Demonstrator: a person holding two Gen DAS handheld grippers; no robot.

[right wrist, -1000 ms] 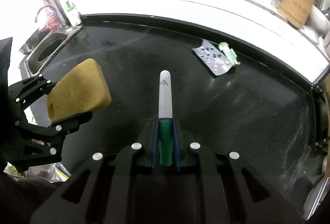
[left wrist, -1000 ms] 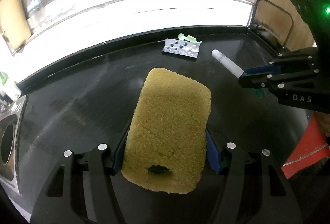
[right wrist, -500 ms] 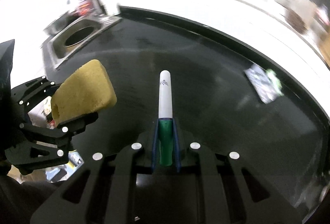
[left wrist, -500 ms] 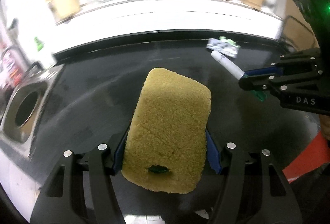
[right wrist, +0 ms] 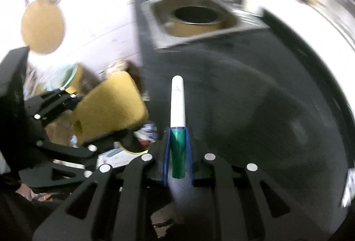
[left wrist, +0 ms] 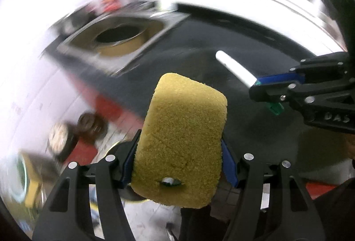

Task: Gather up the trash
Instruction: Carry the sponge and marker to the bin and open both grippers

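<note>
Landmark: the sink [left wrist: 121, 38], a steel basin with a round dark drain, set into the black counter [left wrist: 255, 130] at its end.
Left gripper [left wrist: 179, 152]: jaws partly apart and pressed on both sides of a yellow sponge [left wrist: 184, 130]; the sponge fills the gap and sticks out past the blue pads.
Sponge position: in the air, in front of the sink, over the counter's end edge; blurred items lie on the floor below.
Right gripper [right wrist: 177, 145]: jaws drawn tight on the green barrel of a marker [right wrist: 177, 105].
Marker: its white cap points toward the sink, above the counter, not touching it.
Between the 2 grippers: a gap, no contact.
Background: blurred.
</note>
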